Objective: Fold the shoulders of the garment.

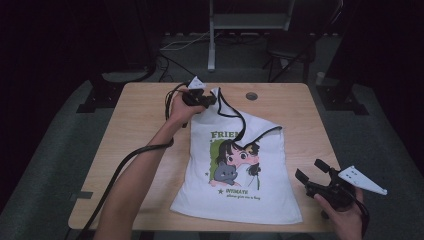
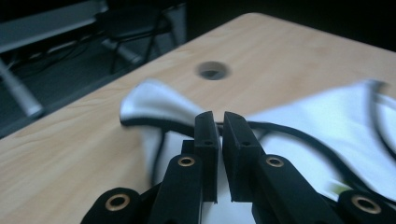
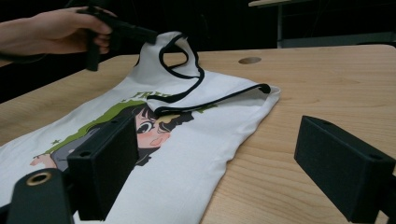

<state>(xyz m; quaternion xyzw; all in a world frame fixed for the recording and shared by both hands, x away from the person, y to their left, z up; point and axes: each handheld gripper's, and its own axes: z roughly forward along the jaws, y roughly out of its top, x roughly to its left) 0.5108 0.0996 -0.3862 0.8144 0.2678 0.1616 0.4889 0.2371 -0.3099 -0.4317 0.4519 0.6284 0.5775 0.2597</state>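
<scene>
At the table's far left, the left gripper (image 1: 206, 100) pinches the shirt (image 1: 240, 175) by its strap.
Lift slowly, keeping the pinch firm; right gripper (image 1: 311, 171) waits unclenched beside the hem.

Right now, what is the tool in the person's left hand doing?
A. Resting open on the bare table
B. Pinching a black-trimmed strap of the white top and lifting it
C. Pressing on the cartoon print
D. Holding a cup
B: the left tool is shut on the strap of the white top, raised off the table.
</scene>
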